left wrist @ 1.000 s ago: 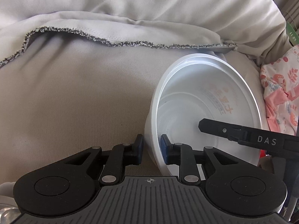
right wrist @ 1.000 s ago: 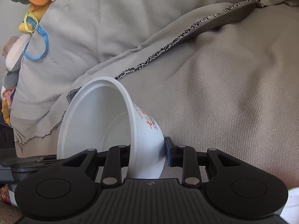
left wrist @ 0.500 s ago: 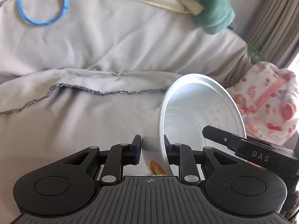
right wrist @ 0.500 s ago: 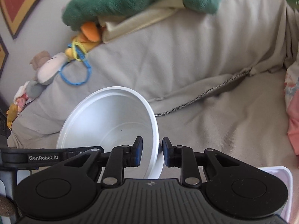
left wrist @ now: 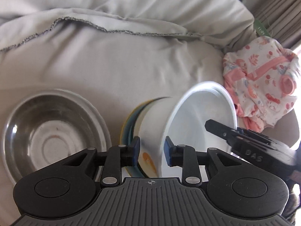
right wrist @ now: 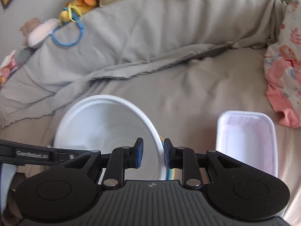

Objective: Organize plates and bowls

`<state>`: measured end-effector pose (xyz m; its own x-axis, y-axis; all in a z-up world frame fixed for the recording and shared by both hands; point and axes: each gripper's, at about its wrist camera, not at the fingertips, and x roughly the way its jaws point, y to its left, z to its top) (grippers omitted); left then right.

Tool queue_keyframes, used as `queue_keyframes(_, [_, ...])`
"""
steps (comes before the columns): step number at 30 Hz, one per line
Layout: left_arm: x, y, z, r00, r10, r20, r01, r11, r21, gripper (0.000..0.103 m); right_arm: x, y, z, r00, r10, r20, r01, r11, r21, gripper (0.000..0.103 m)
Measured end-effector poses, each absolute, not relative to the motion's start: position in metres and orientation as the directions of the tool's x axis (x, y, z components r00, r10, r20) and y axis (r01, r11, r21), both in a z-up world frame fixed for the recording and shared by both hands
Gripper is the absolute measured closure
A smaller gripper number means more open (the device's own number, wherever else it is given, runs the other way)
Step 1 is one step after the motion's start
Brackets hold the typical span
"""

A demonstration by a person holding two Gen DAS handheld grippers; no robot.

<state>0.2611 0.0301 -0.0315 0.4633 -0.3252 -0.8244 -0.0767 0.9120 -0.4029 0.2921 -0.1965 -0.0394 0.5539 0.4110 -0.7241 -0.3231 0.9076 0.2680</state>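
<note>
A white plastic bowl [left wrist: 203, 116] with orange print is held tilted over a yellow-and-blue rimmed bowl [left wrist: 131, 120] on the grey sofa cover. My left gripper [left wrist: 151, 149] has its jaws on either side of the white bowl's wall, inner pad inside. My right gripper [right wrist: 151, 153] grips the same bowl's [right wrist: 105, 124] opposite rim, one pad inside, one outside. A steel bowl [left wrist: 47, 130] sitting in a white dish lies at the left.
A white rectangular plastic container [right wrist: 246, 141] lies right of the bowl. A pink-patterned cloth [left wrist: 263, 82] is bunched at the right. Soft toys [right wrist: 56, 20] rest on the sofa back. The grey cover [left wrist: 116, 62] is creased and soft.
Both grippers have carried the white bowl down and over onto the yellow-and-blue bowl. The steel bowl and rectangular container have come into view.
</note>
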Motion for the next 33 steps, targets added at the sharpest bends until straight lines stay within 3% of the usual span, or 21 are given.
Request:
queue_keyframes(6, [0.237,0.057,-0.007,0.571,-0.355,-0.74,-0.059,0.881,-0.469,0.072,0.271,-0.192,-0.021,0.615,0.358,-0.703,-0.315,0.928,0.198,0.074])
queue_keyframes(9, [0.214,0.085,0.003,0.64,-0.325,-0.697,-0.076,0.875,-0.477,0.072,0.26,-0.182,-0.004,0.642,0.347,-0.683,-0.32,0.932,0.172,0.062])
queue_keyframes(13, [0.185,0.135,0.002,0.718,-0.159,-0.677,-0.19,0.892,-0.41,0.072,0.248,-0.151,0.012,0.653,0.367,-0.663,-0.353,0.922,0.162,0.051])
queue_keyframes(15, [0.172,0.156,-0.008,0.724,-0.033,-0.689,-0.27,0.905,-0.328,0.072,0.246,-0.131,0.016,0.639,0.401,-0.657,-0.377,0.907,0.187,0.043])
queue_keyframes(17, [0.162,0.175,-0.025,0.697,0.018,-0.717,-0.327,0.897,-0.296,0.072,0.248,-0.106,0.02,0.615,0.439,-0.655,-0.409,0.888,0.211,0.038])
queue_keyframes(23, [0.142,0.225,-0.084,0.687,-0.104,-0.72,-0.364,0.808,-0.463,0.072,0.285,-0.011,0.007,0.47,0.378,-0.798,-0.497,0.86,0.114,0.037])
queue_keyframes(26, [0.14,0.239,-0.109,0.709,-0.167,-0.685,-0.357,0.753,-0.553,0.062,0.3,0.036,-0.012,0.418,0.289,-0.861,-0.545,0.838,0.017,0.037])
queue_keyframes(33, [0.13,0.247,-0.122,0.728,-0.304,-0.614,-0.286,0.679,-0.676,0.065,0.323,0.095,-0.069,0.333,0.086,-0.939,-0.592,0.794,-0.137,0.037])
